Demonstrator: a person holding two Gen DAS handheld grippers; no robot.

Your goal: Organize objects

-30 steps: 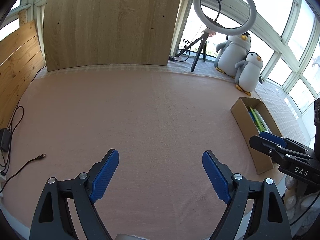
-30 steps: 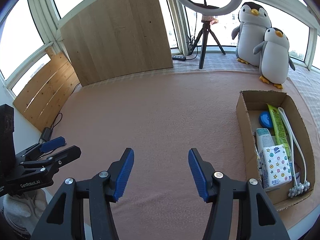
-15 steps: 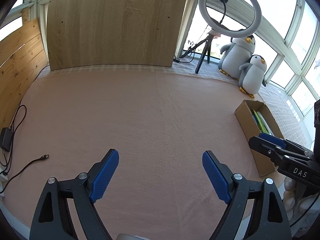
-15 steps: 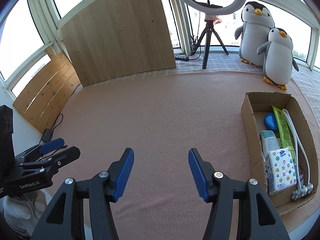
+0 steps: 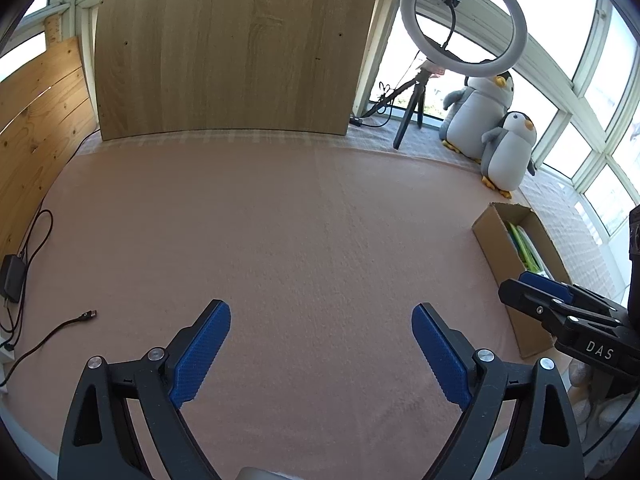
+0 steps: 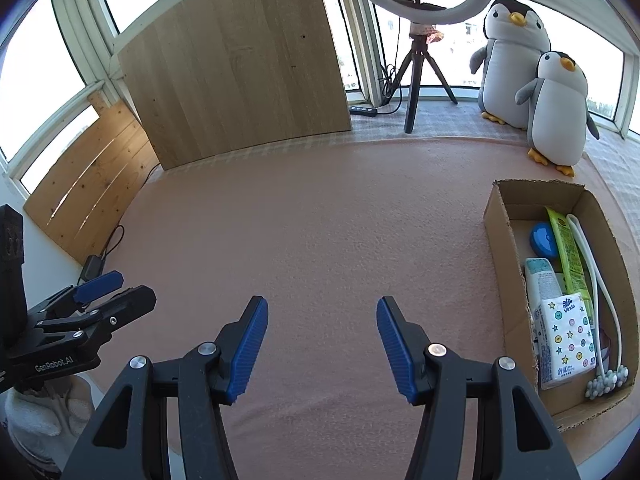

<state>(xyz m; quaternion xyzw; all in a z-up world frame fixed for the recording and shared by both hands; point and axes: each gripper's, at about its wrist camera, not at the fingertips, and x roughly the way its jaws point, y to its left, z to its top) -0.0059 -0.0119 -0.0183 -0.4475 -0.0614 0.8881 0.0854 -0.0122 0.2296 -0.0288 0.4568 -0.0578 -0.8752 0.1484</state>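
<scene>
A cardboard box (image 6: 505, 248) stands at the right of the pink-covered table; it also shows in the left wrist view (image 5: 491, 244). Inside lie a tissue pack (image 6: 566, 338), a white tube (image 6: 541, 282), a blue round object (image 6: 542, 240), a green packet (image 6: 568, 250) and a white cord (image 6: 600, 280). My left gripper (image 5: 321, 346) is open and empty over the near middle of the table. My right gripper (image 6: 322, 344) is open and empty, left of the box. Each gripper shows in the other's view: the right gripper (image 5: 560, 312), the left gripper (image 6: 86, 312).
Two plush penguins (image 6: 532, 80) and a ring light on a tripod (image 6: 416, 60) stand at the back right. A wooden board (image 5: 236, 48) leans at the back. A charger and cable (image 5: 24, 280) lie at the left edge.
Both grippers have drawn back and risen a little, so the box and penguins look smaller and farther. Both stay open and empty.
</scene>
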